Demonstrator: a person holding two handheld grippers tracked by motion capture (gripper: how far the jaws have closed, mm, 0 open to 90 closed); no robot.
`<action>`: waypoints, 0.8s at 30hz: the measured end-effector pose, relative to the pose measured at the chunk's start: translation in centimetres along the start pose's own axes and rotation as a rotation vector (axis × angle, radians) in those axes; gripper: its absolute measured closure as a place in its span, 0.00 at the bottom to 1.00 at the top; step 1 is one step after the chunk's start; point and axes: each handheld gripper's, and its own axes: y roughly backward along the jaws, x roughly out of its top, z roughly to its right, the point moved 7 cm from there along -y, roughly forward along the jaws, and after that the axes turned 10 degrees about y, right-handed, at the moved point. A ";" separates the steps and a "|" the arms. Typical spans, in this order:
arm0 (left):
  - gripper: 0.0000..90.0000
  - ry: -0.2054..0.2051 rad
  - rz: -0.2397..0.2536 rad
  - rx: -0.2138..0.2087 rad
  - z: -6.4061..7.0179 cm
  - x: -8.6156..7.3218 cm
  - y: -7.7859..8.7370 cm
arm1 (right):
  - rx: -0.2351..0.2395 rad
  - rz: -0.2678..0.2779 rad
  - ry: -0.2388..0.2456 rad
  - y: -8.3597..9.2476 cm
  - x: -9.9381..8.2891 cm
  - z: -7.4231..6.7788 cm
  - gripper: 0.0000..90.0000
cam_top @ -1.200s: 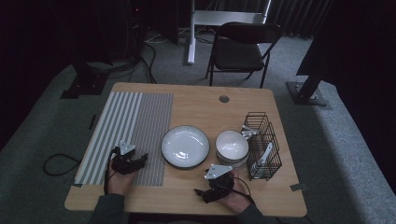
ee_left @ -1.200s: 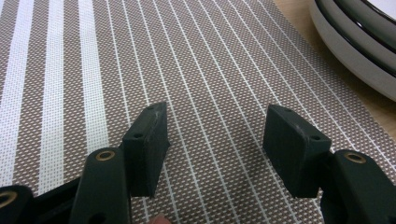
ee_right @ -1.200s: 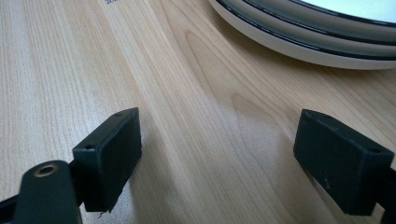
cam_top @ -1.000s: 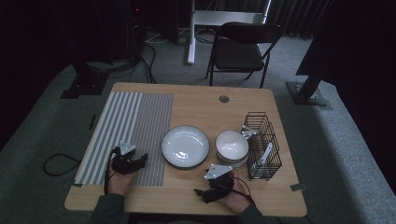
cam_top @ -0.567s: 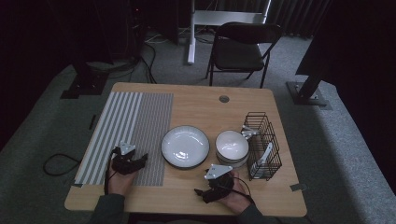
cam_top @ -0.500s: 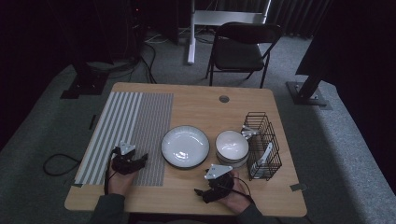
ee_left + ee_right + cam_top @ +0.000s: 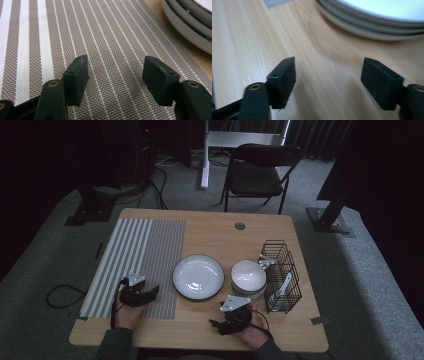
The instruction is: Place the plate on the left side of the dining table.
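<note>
A stack of white plates (image 7: 198, 276) sits mid-table, with a stack of white bowls (image 7: 248, 278) to its right. My left gripper (image 7: 150, 291) rests on the striped placemat (image 7: 135, 260) left of the plates, open, with only mat between its jaws (image 7: 115, 75). The plates' rim (image 7: 190, 27) shows at the upper right of the left gripper view. My right gripper (image 7: 216, 324) lies on the bare wood near the front edge, below the bowls, open and empty (image 7: 328, 76). The plate stack (image 7: 372, 17) lies ahead of it.
A black wire rack (image 7: 281, 275) with white utensils stands at the right of the bowls. The wooden table (image 7: 215, 232) has a grommet hole (image 7: 240, 226) at the back. A folding chair (image 7: 257, 172) stands behind the table. Cables lie on the floor at left.
</note>
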 end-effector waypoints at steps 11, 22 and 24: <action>0.50 -0.046 0.036 -0.052 2.3 3.4 0.7 | -0.089 0.067 0.031 2.5 2.7 0.5 0.53; 0.66 -0.103 0.025 -0.122 5.8 7.9 -1.2 | -0.163 0.066 -0.011 2.0 4.4 2.3 0.70; 0.68 -0.100 0.011 -0.133 6.3 8.1 -1.9 | -0.172 0.061 -0.009 1.7 4.5 2.3 0.72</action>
